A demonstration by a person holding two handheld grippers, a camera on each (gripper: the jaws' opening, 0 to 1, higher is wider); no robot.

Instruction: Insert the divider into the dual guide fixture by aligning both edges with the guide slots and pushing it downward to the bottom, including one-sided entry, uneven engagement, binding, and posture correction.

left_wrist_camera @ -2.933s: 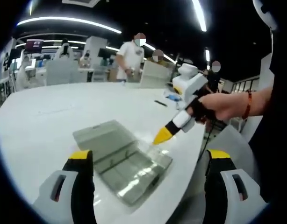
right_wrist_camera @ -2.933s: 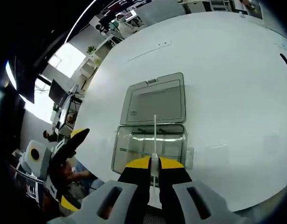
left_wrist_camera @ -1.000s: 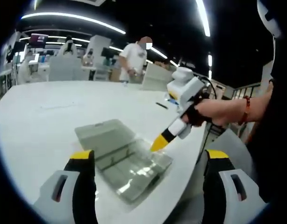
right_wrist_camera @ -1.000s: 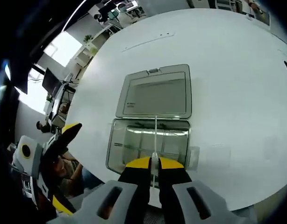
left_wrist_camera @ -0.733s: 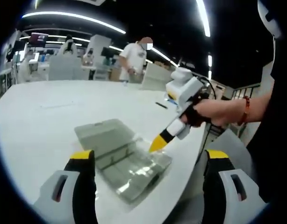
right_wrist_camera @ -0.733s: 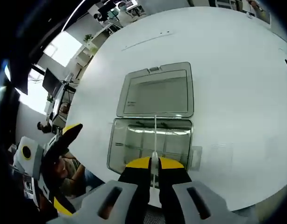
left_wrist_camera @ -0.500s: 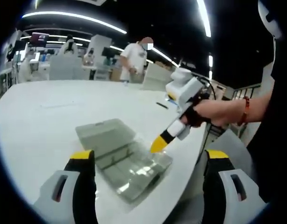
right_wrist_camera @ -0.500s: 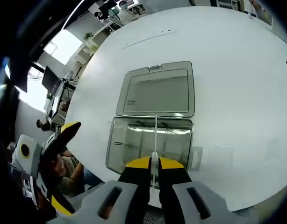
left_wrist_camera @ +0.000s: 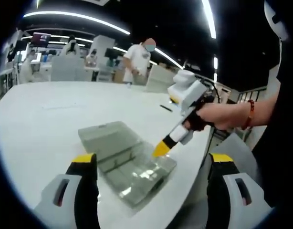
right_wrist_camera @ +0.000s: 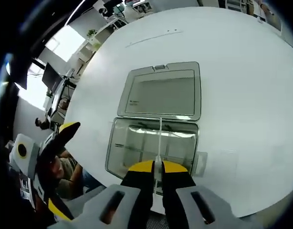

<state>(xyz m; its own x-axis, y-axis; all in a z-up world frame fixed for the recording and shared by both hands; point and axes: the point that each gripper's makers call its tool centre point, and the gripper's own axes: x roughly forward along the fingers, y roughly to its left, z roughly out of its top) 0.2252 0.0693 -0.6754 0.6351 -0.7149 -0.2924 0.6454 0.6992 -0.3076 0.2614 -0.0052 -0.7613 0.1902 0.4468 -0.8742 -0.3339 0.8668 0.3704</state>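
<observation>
— Where is the divider?
— The right tool (right_wrist_camera: 156, 168) is clamped on the divider (right_wrist_camera: 159, 138), a thin clear strip upright above the open box (right_wrist_camera: 153, 143).
— And the left tool (left_wrist_camera: 151, 164)?
— Its jaws stand wide apart, holding nothing, short of the box (left_wrist_camera: 127, 164) on the white counter (left_wrist_camera: 46, 114). Beyond the counter, a person (left_wrist_camera: 138, 59) stands.

no readable text, small mark on the clear box lid (right_wrist_camera: 158, 95) too blurred to read
</observation>
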